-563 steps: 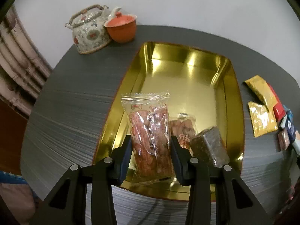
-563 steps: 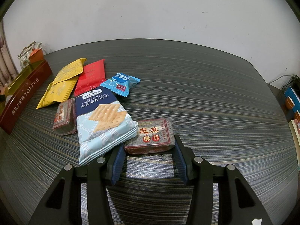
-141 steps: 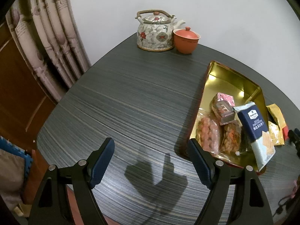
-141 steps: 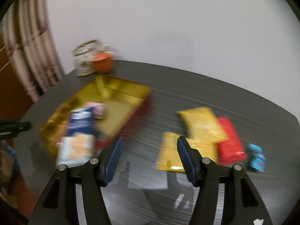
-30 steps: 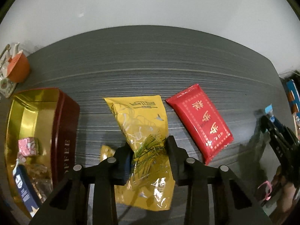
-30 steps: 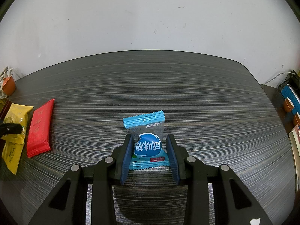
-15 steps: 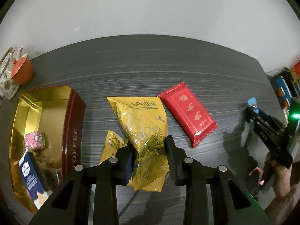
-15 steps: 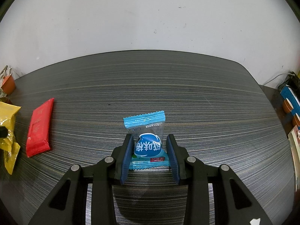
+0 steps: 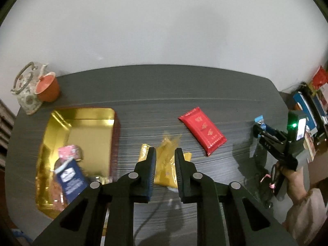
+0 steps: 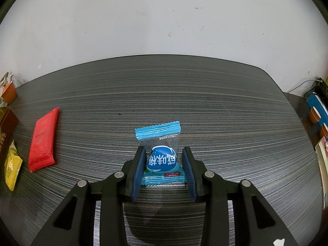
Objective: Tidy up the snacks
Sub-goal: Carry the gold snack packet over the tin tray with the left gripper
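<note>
1. Gripping a yellow packet (image 9: 166, 165), your left gripper (image 9: 165, 160) holds it between closed pads, long axis running away from you; blurred, crinkled foil.
2. Your right gripper (image 10: 164, 160) clamps a blue candy packet (image 10: 161, 153), crimped end pointing forward, white characters.

tin (image 9: 61, 123) left of flat packet (image 9: 202, 131) | teapot (image 9: 26, 90) behind tin | cracker pack (image 9: 70, 179) in tin

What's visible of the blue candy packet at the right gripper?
The small blue plastic candy packet has crimped zigzag ends, a clear window near its far end and white characters on a dark blue patch. It sits between the right gripper's jaws, which are closed against its sides, and it looks to rest on the dark striped table.
</note>
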A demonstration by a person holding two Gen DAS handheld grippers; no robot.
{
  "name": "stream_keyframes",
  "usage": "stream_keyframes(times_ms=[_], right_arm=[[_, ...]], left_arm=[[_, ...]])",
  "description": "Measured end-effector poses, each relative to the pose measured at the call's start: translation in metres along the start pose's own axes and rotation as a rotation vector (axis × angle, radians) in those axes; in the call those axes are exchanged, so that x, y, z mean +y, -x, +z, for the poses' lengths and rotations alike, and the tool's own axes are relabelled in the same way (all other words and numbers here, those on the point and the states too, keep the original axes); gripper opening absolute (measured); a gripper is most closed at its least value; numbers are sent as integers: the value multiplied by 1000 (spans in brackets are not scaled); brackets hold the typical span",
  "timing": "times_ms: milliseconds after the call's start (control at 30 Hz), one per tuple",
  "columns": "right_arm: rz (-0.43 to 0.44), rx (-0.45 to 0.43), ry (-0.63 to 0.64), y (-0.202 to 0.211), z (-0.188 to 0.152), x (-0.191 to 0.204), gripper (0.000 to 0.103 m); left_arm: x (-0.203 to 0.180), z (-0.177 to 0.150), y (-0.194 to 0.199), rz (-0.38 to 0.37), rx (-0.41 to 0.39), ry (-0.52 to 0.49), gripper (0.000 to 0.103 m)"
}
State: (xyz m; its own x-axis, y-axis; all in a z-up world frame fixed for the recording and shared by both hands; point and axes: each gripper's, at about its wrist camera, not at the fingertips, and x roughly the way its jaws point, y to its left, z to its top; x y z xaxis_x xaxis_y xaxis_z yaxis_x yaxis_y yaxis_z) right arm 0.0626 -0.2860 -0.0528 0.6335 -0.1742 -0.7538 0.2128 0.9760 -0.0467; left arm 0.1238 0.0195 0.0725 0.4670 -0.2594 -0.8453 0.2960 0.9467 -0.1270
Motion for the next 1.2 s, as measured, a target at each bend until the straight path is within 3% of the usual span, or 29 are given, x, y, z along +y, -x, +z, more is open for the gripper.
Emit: stream_keyframes(times_ms=[300,500,667,733,800,867,967,1200], right_arm=[[-3,-1,2,0,0,0,34],[-7,0,3,-1,-1,0,35],[7,0,-2,1,-4,3,37],[10,0,10,3,-6,7,37],[15,-1,21,4,-8,11,37],[20,-1,24,5,-9,13,37],[21,-1,24,6,-10,13,37],[23,-1,22,6,-9,10,37]], left_arm=[[24,-22,-12,33,68,-1,19],[11,-51,-36,29,160,-117,23],[8,-69,-48,28,178,-179,27],[9,-73,-53,8,178,-198,34],[9,-77,-55,-12,170,-224,62],[6,-80,-55,-19,150,-262,75],[1,-81,-56,-20,135,-322,76],[6,-76,-81,25,170,-321,76]])
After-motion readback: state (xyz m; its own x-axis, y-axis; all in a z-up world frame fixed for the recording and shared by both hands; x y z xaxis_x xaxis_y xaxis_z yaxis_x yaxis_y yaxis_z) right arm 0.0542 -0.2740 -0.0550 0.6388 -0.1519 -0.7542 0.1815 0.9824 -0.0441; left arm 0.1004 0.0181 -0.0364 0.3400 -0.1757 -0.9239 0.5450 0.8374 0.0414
